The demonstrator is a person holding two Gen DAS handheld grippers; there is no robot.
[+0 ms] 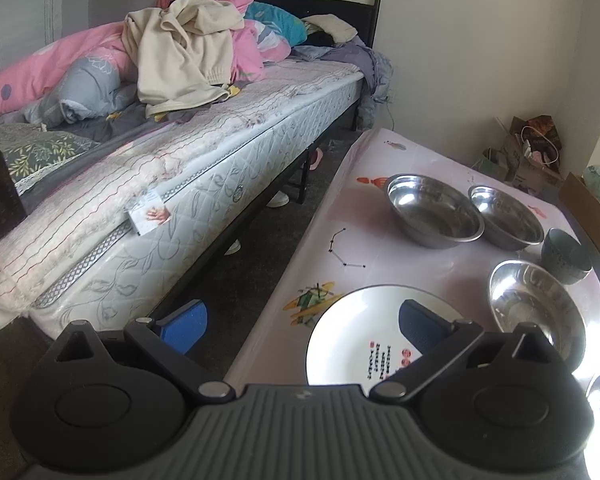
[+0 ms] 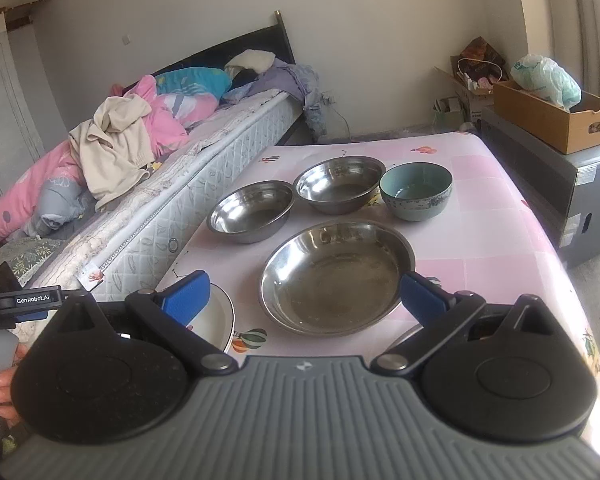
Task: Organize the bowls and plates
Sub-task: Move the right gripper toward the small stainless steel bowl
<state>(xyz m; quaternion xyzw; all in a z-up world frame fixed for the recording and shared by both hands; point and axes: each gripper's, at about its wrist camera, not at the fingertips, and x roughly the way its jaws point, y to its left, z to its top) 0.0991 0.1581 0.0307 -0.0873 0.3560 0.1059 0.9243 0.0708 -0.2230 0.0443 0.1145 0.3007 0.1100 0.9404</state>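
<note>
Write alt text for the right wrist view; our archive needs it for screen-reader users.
An open right gripper hovers over a large steel bowl on a pink table, with two smaller steel bowls and a teal bowl beyond.

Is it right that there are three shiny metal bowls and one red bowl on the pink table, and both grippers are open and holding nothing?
Not quite: the fourth bowl is teal, not red, as the right wrist view shows. The rest holds: three metal bowls sit on the pink table, and the left gripper and right gripper are both open, holding nothing.
</note>
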